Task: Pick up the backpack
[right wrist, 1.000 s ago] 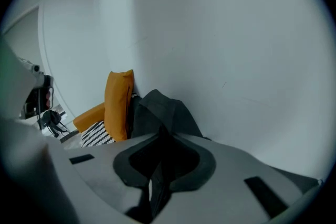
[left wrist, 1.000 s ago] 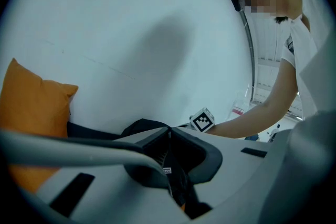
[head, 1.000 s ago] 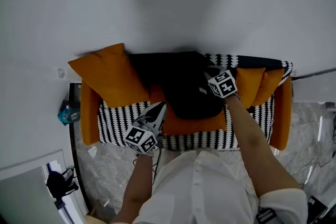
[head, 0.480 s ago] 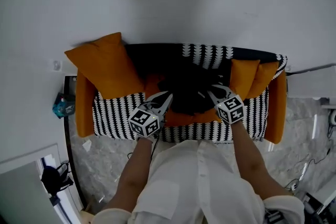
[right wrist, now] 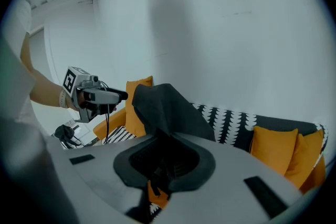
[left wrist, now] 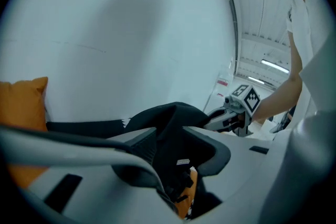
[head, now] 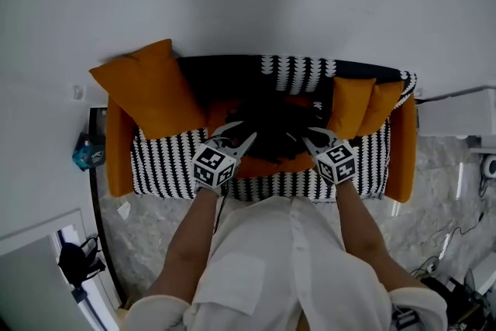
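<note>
Head view: black backpack (head: pixel 271 128) on the sofa (head: pixel 167 167) seat, dead ahead and between both tools; left gripper (head: pixel 242 132) at its left flank, right gripper (head: pixel 318 137) at its right, about equally near. Left gripper view: jaws have just been opening and stand apart, with backpack fabric in the gap and rising just beyond the tips. Right gripper view: jaws pinched on a fold of the same fabric, which peaks just above them; any lift now likely hangs on this side alone.

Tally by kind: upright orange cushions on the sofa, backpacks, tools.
Upright orange cushions: 3, one at the left, two at the right
Backpack: 1
Tools: 2, left tool, right tool
Total: 6
</note>
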`<state>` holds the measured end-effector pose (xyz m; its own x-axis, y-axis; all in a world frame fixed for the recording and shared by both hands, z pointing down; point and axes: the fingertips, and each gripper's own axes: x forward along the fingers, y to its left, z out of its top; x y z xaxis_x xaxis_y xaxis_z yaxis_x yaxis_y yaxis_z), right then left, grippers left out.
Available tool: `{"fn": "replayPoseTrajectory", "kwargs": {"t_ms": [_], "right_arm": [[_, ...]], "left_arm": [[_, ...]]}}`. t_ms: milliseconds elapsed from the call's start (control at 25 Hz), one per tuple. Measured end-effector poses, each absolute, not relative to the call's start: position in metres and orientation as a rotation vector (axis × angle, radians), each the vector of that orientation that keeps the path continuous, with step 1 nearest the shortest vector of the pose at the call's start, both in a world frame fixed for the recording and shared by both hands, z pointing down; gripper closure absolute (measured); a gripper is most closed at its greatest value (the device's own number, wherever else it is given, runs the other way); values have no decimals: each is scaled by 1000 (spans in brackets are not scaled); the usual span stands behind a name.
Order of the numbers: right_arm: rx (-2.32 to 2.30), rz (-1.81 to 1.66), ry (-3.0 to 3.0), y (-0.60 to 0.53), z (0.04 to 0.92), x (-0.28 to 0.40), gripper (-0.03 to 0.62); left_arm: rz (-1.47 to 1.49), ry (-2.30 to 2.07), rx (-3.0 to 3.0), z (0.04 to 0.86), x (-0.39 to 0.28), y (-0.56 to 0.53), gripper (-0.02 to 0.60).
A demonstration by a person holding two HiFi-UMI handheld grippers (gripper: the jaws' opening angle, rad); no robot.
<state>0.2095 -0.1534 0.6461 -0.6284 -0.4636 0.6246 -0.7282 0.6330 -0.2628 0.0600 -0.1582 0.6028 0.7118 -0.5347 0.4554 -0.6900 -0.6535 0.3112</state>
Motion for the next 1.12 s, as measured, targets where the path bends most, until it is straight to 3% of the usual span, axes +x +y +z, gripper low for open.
{"fn": "replayPoseTrajectory", "kwargs": {"t_ms": [240, 600, 880, 1120], "right_arm": [[927, 702, -2339, -152, 645, 206, 551], [965, 744, -2322, -149, 647, 204, 551], [1036, 858, -2306, -150, 644, 206, 551], [1129, 944, -2332, -152, 627, 208, 551]], "left_arm": [[740, -863, 2525, 626, 71, -168, 383], [957, -786, 2538, 650, 93, -176, 371], [924, -822, 2495, 650, 94, -171, 465], [788, -888, 2459, 625, 98, -164, 508]]}}
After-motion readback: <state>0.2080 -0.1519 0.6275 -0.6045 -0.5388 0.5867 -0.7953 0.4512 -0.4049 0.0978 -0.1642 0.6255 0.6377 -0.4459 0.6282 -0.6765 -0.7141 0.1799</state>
